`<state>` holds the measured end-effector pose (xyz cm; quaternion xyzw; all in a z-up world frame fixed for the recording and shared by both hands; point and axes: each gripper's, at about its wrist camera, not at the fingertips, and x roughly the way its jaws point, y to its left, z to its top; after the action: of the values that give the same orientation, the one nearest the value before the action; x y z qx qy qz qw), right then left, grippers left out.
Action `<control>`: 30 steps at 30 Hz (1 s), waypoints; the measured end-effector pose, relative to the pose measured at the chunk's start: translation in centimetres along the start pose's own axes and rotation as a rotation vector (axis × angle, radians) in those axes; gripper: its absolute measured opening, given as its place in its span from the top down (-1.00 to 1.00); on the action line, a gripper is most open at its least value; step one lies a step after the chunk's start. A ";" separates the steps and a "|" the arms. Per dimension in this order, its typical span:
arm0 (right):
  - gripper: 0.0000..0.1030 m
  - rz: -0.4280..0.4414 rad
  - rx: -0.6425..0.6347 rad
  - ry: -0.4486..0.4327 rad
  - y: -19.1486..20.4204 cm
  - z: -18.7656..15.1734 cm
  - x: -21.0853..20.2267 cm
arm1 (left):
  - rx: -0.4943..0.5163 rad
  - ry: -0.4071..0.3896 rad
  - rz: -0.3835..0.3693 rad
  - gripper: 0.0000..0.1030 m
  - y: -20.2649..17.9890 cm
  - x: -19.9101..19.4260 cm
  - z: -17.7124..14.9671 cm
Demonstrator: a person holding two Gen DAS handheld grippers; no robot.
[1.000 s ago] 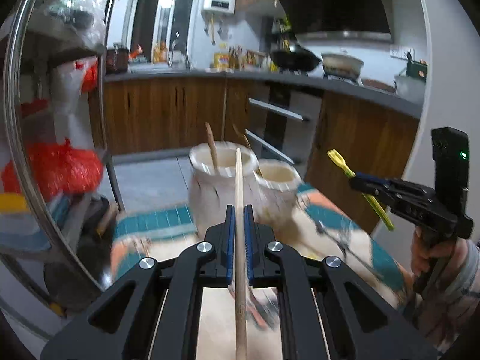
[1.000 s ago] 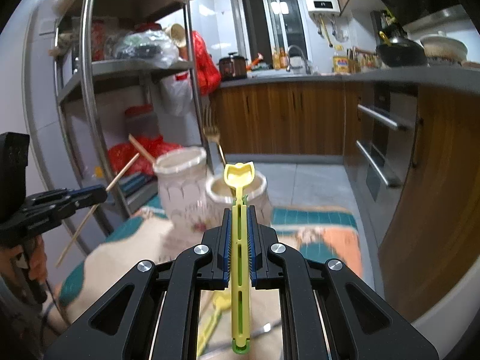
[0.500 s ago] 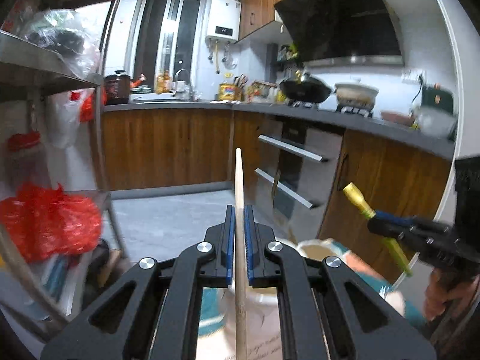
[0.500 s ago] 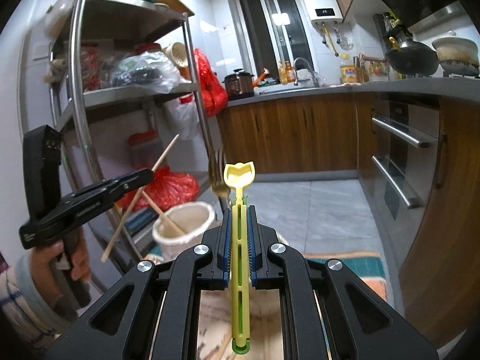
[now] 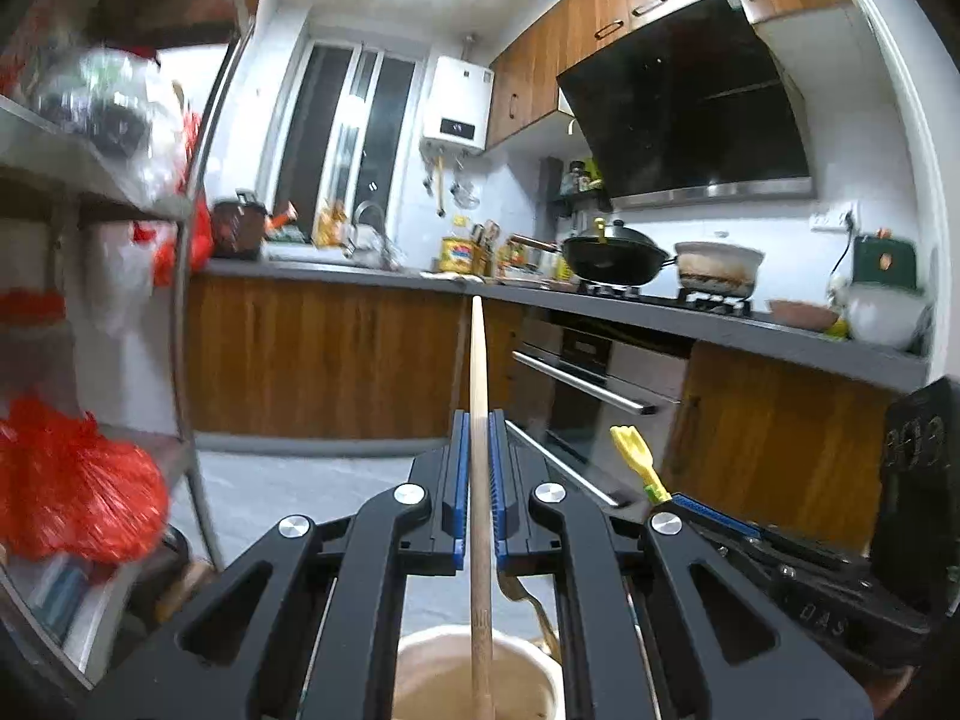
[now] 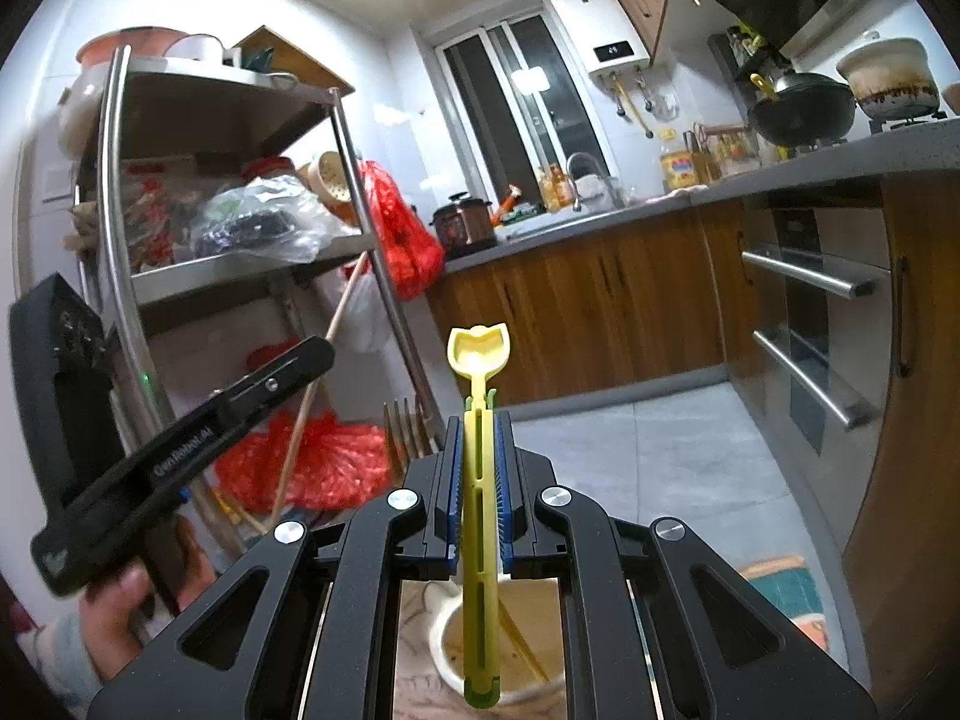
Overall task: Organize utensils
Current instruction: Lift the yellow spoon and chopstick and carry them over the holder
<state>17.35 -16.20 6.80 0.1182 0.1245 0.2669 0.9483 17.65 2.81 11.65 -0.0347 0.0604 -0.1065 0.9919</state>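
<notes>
Left claw (image 5: 477, 486) clamped on chopstick (image 5: 478, 396), right claw (image 6: 478, 486) on yellow spoon (image 6: 478, 414); poised over jars (image 5: 474, 678) for dropping in.

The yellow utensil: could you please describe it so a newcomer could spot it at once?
Start at the right gripper. Clamped upright between its blue fingers is the yellow utensil, above a pale cup. Unlike the wooden chopstick in the left gripper, it is slotted plastic with a scoop tip.

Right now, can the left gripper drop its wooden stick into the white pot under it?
Probably yes. The left gripper is shut on the wooden stick, whose lower end already hangs over the white pot, and its mouth looks open. Only a fork leans at the rim.
</notes>
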 end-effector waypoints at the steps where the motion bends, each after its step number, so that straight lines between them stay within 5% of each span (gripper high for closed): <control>1: 0.80 0.001 -0.001 -0.001 0.0 -0.1 0.2 | 0.016 -0.011 0.019 0.88 -0.3 0.2 -0.1; 7: 0.80 -0.006 -0.010 -0.016 0.3 -1.2 1.2 | 0.065 -0.036 0.073 0.88 -1.1 0.9 -0.8; 30: 0.80 -0.057 -0.112 0.050 1.2 -3.2 2.9 | 0.119 0.004 0.056 0.88 -0.6 0.4 -2.5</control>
<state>18.23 -13.13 3.64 0.0547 0.1365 0.2493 0.9572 17.62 2.04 9.22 0.0264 0.0567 -0.0820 0.9947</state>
